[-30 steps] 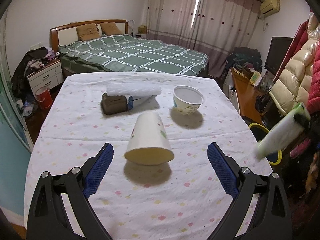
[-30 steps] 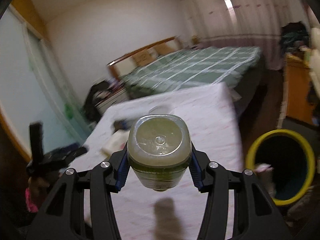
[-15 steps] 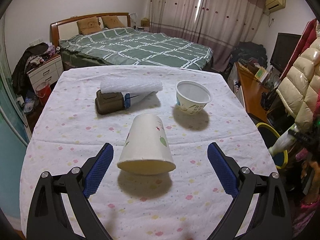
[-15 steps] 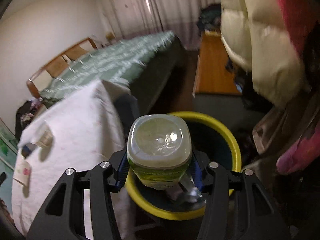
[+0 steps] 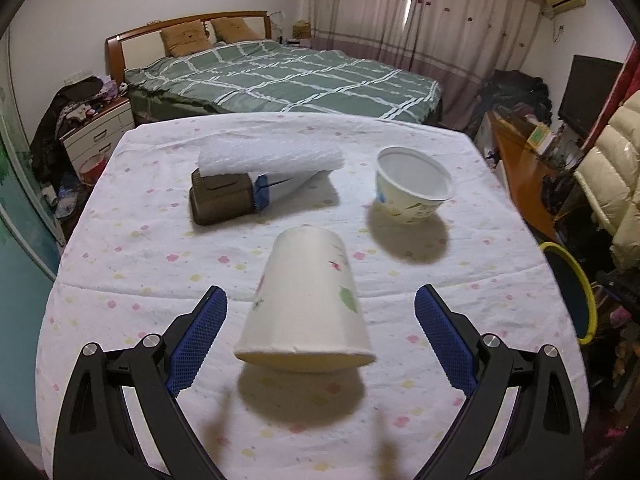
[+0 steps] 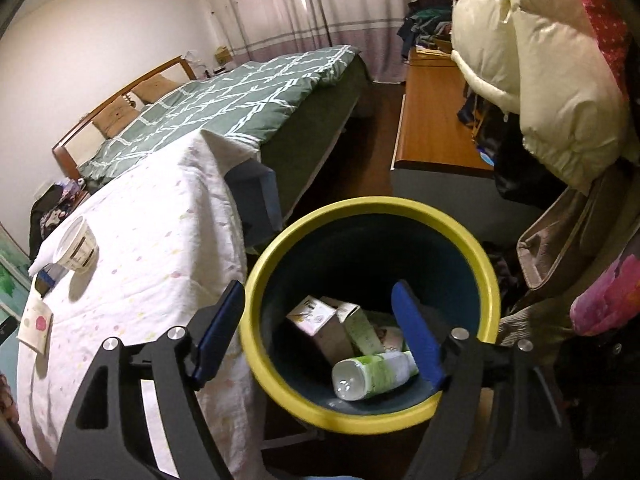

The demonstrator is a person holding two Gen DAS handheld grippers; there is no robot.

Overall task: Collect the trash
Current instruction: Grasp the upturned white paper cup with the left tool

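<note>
My left gripper [image 5: 320,344] stands wide, its pads either side of the tipped paper cup [image 5: 306,304] at six o'clock on the surface [image 5: 120,264], not touching. The cup looks light and crushable; I'd pinch gently across its wall. Since a second ago this cup looms nearer. My right gripper [image 6: 320,336] has just been opening: the bottle [image 6: 374,374] it carried, probably slick plastic, lies in the yellow-rimmed bin [image 6: 280,384].

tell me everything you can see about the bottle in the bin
The bottle is clear plastic with a pale green and white label. It lies on its side at the bottom of the yellow-rimmed bin, base toward the camera, leaning against the cartons. Nothing grips it.
</note>
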